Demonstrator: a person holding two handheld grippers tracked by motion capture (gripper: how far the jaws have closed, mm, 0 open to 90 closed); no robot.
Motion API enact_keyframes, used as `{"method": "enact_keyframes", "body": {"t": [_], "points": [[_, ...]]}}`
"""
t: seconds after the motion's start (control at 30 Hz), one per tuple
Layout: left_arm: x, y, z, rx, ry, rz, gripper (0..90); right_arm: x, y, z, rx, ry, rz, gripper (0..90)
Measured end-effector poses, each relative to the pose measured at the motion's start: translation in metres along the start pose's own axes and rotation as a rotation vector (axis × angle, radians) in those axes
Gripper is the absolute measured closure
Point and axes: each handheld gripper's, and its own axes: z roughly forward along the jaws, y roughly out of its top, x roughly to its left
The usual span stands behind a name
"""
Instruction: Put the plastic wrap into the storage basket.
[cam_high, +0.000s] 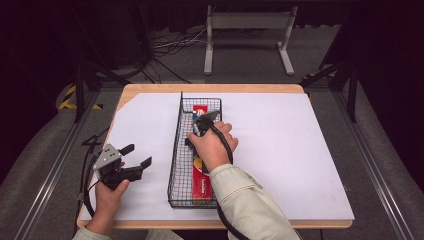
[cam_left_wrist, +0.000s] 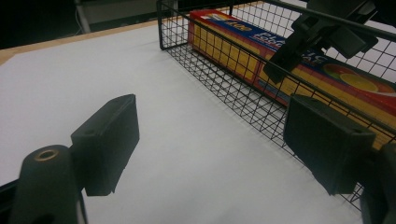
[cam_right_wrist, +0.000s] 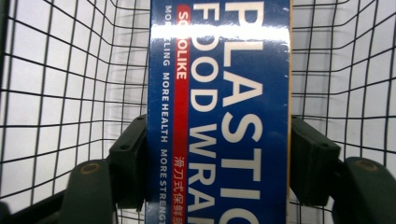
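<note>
Dark room, grey floor, loose cables and a white metal frame beyond a wooden counter (cam_high: 150, 90) covered by a white sheet (cam_high: 280, 150).

High view: one black wire basket (cam_high: 176, 165) stands lengthwise near the centre of the sheet, with one long box of plastic wrap (cam_high: 202, 187) lying inside it. The right claw (cam_high: 204, 121) reaches down into the basket over the box. The left claw (cam_high: 136, 159) is held above the sheet just left of the basket, jaws spread, holding nothing.

Left gripper view: both jaws stand wide apart over bare sheet; the basket wall (cam_left_wrist: 224, 88) and the box (cam_left_wrist: 233, 51) lie ahead to the right.

Right gripper view: the jaws sit either side of the box (cam_right_wrist: 219, 116), against or very near its long edges; whether they are fully pressed on it I cannot tell.

Risk, as judged: the box is long and glossy, so a lift from one end could tilt it, slip it, or snag it on the wire and drag the basket.

Count: one basket, one box, two claws.
</note>
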Motion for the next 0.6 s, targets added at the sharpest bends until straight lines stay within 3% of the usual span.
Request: {"method": "enact_keyframes", "body": {"t": [0.23, 0.27, 0.37, 0.5, 0.53, 0.6], "points": [[0.0, 0.0, 0.0, 0.002, 0.0, 0.0, 19.0, 0.0, 0.0, -0.009, -0.043, 0.04, -0.011, 29.4], [0.0, 0.0, 0.0, 0.003, 0.001, 0.0, 19.0, 0.0, 0.001, -0.013, -0.061, 0.061, -0.013, 25.4], [0.0, 0.0, 0.0, 0.0, 0.003, -0.003, 19.0, -0.003, 0.002, -0.025, -0.108, 0.097, -0.025, 24.5], [0.0, 0.0, 0.0, 0.0, 0.004, -0.001, 19.0, -0.009, 0.001, -0.041, -0.211, 0.14, -0.116, 22.7], [0.0, 0.0, 0.0, 0.0, 0.004, -0.001, 19.0, -0.009, 0.001, -0.041, -0.211, 0.14, -0.116, 22.7], [0.0, 0.0, -0.001, 0.002, 0.005, -0.005, 19.0, -0.015, 0.0, -0.051, -0.261, 0.169, -0.149, 22.5]]}}
